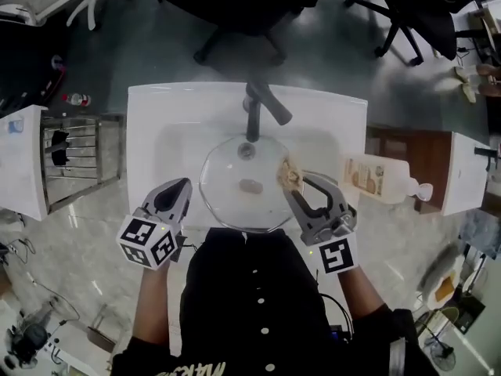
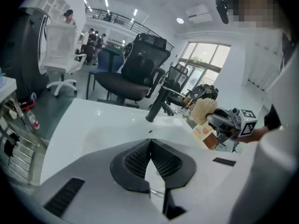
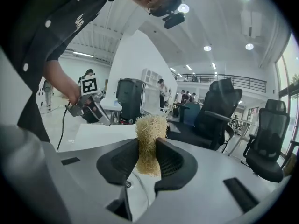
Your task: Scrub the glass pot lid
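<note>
Two grippers hover at the front edge of a white sink [image 1: 145, 104], one on each side of the glass pot lid [image 1: 223, 202].

Far left, beside the sink, stands a wire dish rack [image 1: 78, 159]. Next comes the left gripper [image 1: 183, 186], with its tip aimed toward the lid's left rim. Its jaws are pressed together with nothing between them (the left gripper view shows the two ribbed pads meeting along one line). The tip sits just beside the rim, and whether it touches the glass cannot be told.

The lid lies flat in the basin, round and clear, with its knob [image 1: 250, 185] at the centre and the white sink showing through it. Behind it a dark faucet [image 1: 262, 104] rises from the back of the sink, its spout angled toward the right.

Right of the knob, the right gripper [image 1: 297, 185] is clamped on a tan, fibrous scrubber [image 1: 290, 172]. In the right gripper view the pads squeeze the scrubber from both sides, and its tuft stands up above the jaws. From the head view the scrubber is over the lid's right rim, but contact with the glass cannot be made out.

Farther right, a pale plastic bottle [image 1: 376, 180] lies on its side across the sink's right edge, its cap pointing away from the basin. Black office chairs [image 1: 235, 6] stand on the floor beyond the sink.
</note>
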A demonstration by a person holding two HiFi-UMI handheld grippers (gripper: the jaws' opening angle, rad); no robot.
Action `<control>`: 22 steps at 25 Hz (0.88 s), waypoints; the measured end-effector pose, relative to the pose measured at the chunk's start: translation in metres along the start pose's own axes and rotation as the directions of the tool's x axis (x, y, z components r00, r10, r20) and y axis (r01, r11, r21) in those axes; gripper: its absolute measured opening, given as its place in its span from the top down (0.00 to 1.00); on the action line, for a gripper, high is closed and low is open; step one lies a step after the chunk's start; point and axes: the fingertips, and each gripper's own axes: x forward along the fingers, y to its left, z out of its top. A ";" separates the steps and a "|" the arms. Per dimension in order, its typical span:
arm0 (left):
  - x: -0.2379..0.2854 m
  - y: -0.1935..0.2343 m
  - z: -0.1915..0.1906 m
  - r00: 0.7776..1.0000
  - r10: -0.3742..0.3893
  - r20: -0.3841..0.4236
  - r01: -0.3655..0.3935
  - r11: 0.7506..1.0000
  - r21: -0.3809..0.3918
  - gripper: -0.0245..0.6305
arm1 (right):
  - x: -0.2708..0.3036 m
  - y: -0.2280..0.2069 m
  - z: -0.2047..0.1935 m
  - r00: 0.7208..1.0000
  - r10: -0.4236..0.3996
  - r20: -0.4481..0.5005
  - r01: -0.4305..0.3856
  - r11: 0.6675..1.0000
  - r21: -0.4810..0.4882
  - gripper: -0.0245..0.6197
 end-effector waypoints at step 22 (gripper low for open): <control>0.066 0.056 -0.083 0.928 -0.205 -0.311 0.135 0.963 -0.233 0.92 | 0.103 0.067 -0.108 0.956 0.225 -0.187 -0.267 0.931 -0.249 0.77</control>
